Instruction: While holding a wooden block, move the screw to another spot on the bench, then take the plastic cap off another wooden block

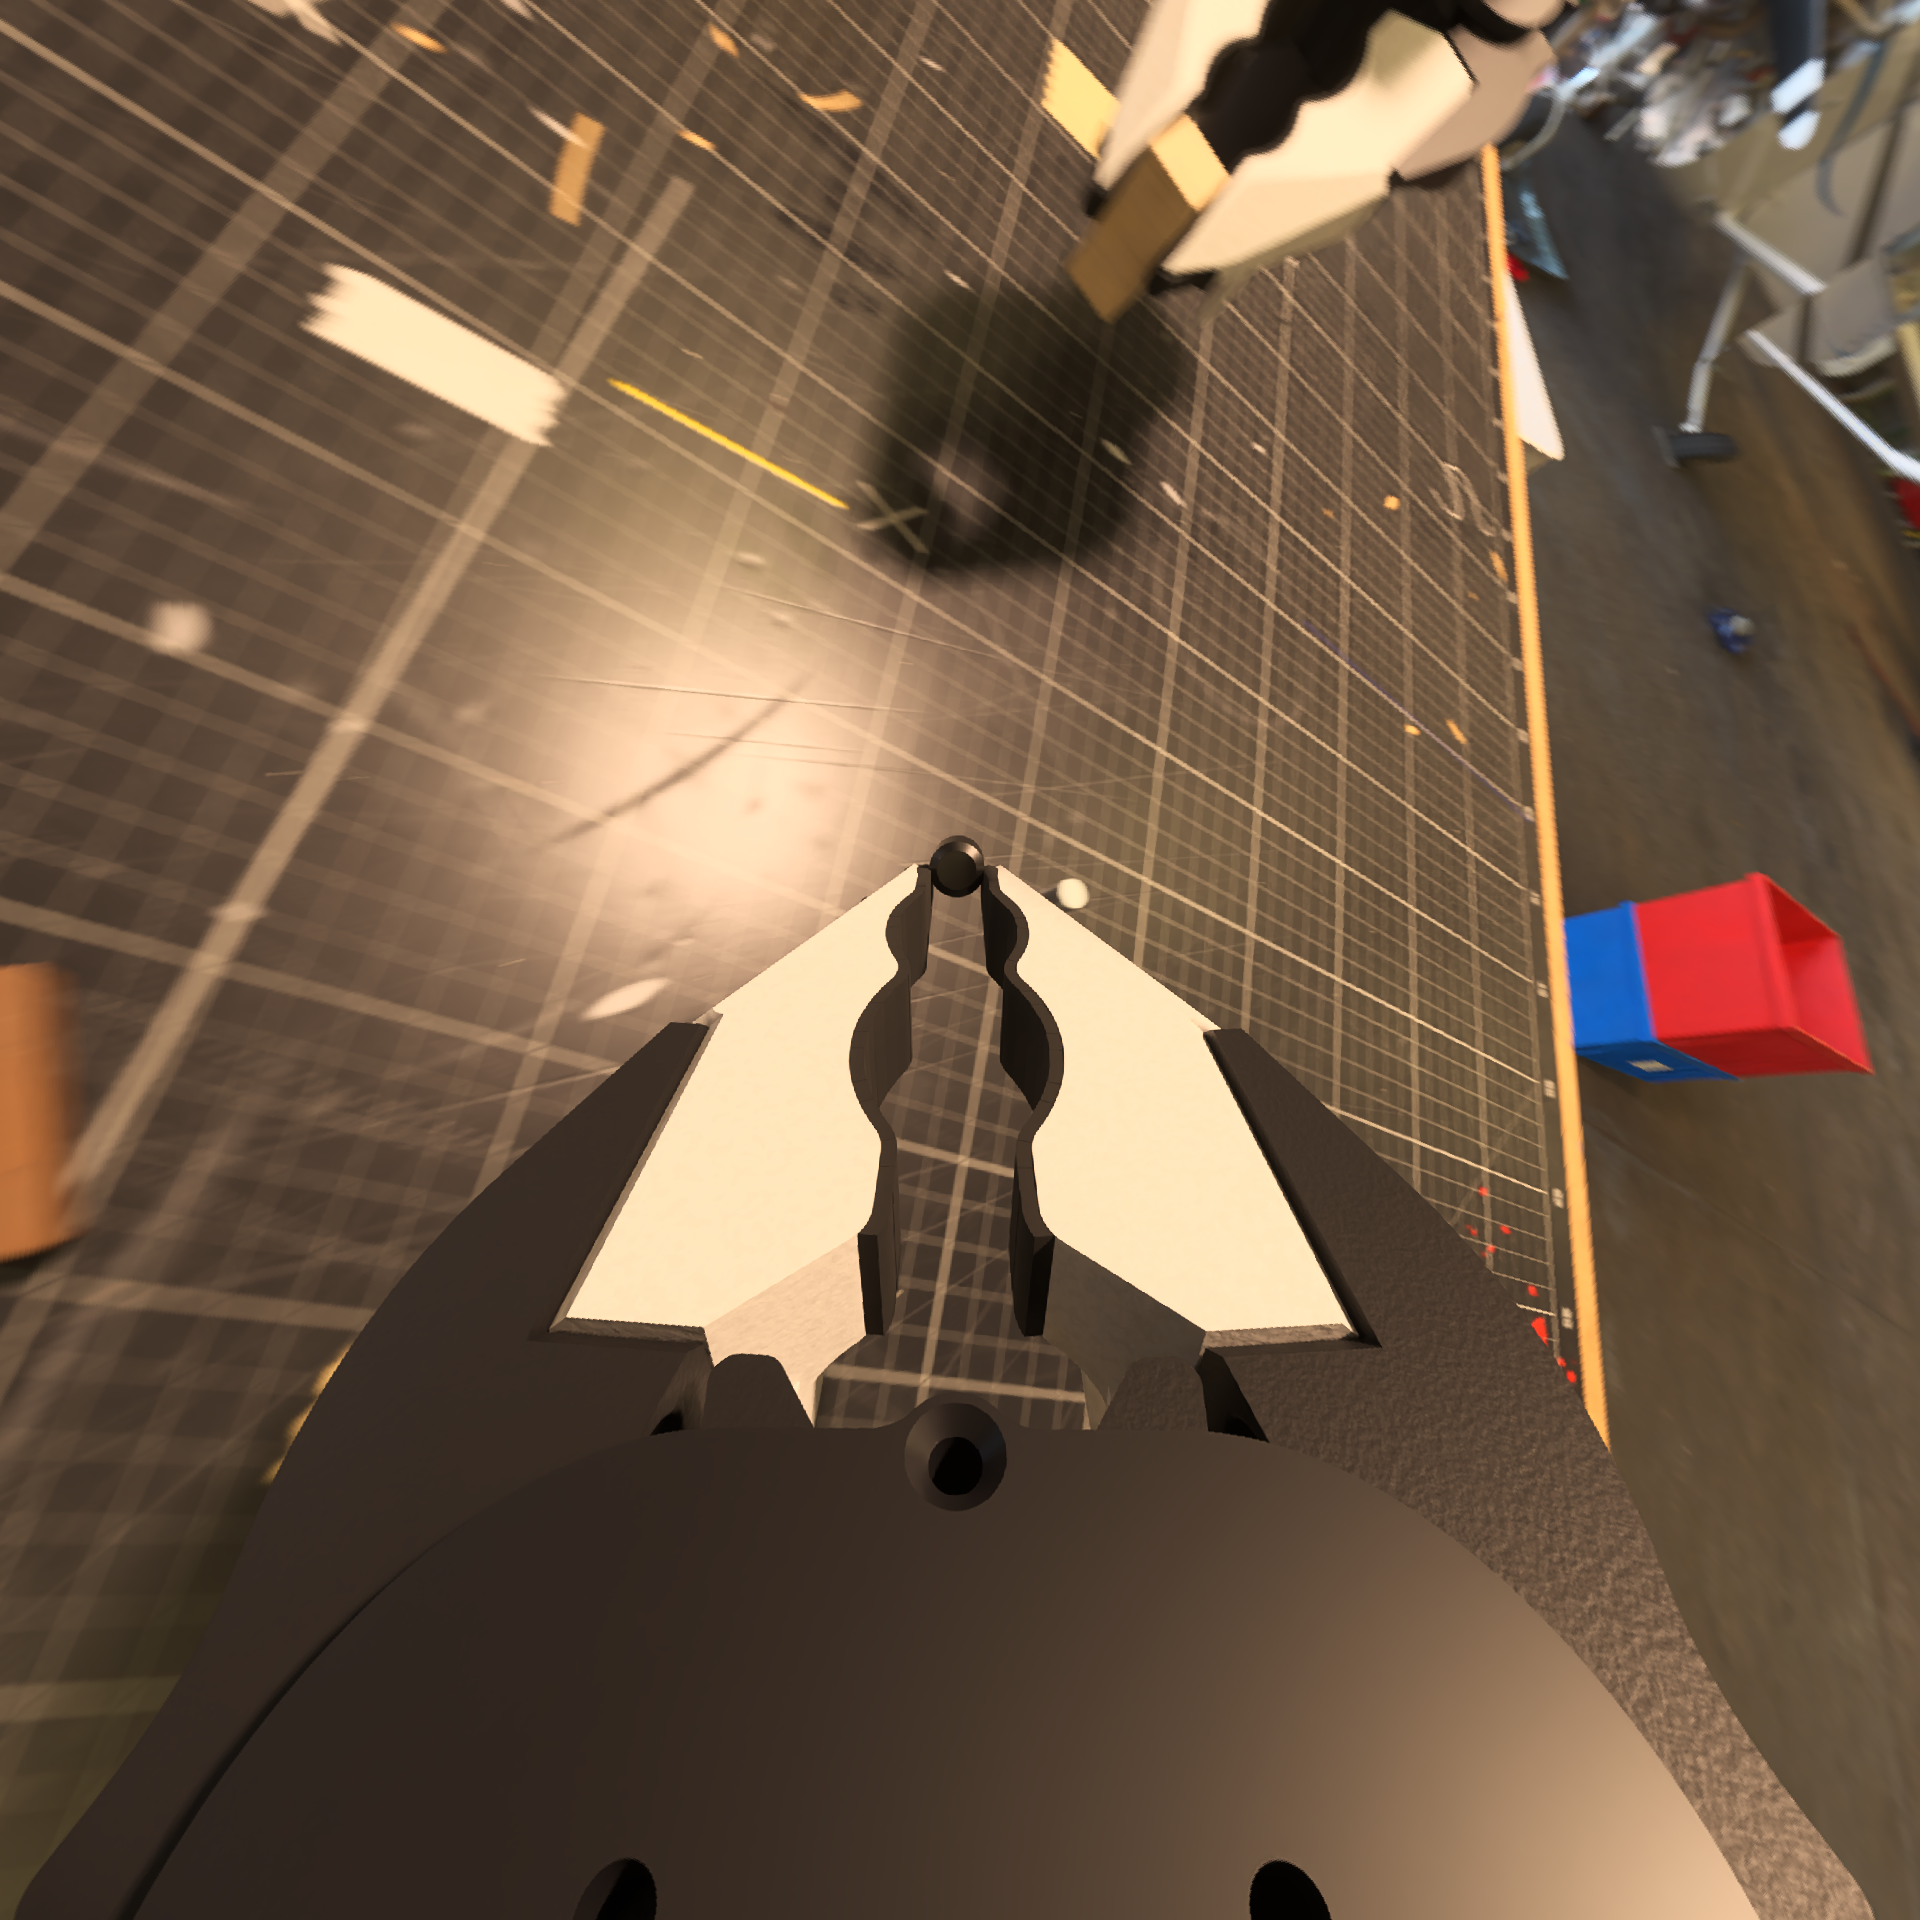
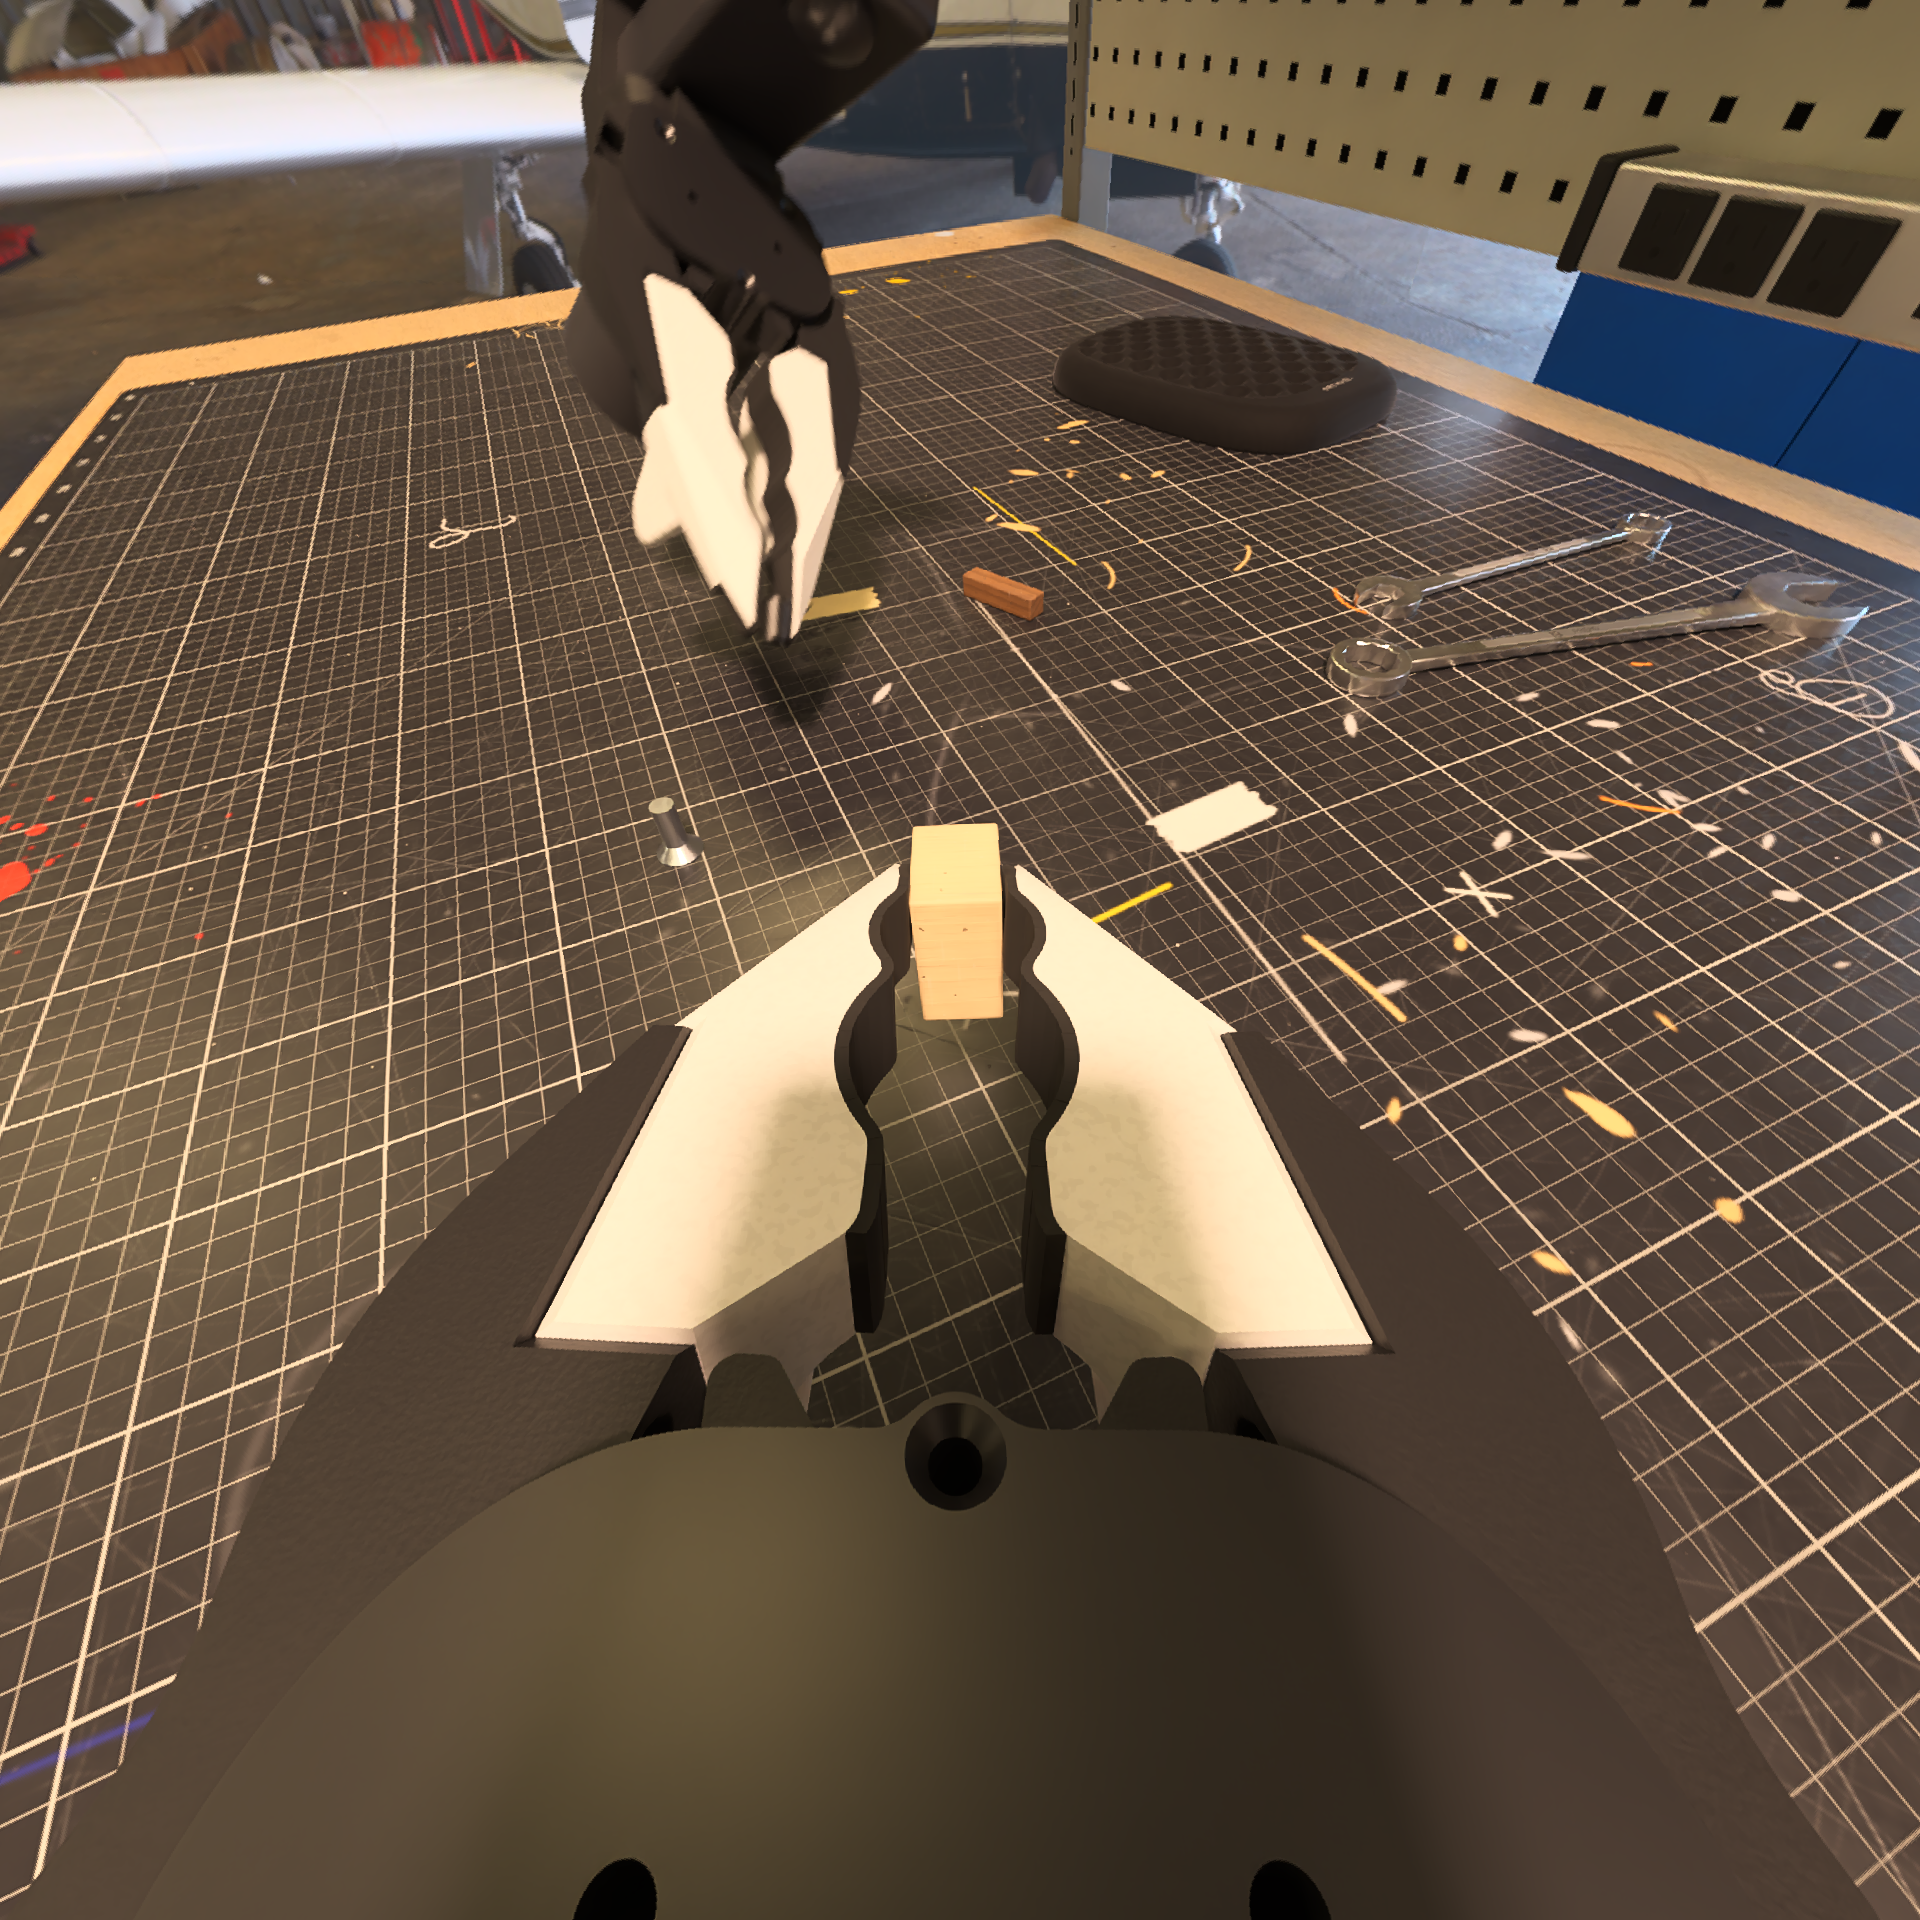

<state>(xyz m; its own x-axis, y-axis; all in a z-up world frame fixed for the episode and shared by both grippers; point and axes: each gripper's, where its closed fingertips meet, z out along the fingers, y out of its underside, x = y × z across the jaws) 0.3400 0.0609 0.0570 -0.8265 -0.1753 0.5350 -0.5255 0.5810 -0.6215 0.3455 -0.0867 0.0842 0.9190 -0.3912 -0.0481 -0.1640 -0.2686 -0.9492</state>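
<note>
Two grippers: the right gripper [image 2: 956, 894] pinches one pale wooden block [image 2: 956, 920] above the bench mat [image 2: 416, 1039]; the left gripper [image 1: 956, 871] nips a small black cap [image 1: 955, 862]; one screw [image 2: 673, 831] stands on the mat; one brown block [image 2: 1003, 592] and two wrenches [image 2: 1558, 634] lie farther off.

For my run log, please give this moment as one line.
right gripper: holds block | left gripper: holds cap above mat | screw: on mat | brown block: on mat
</note>
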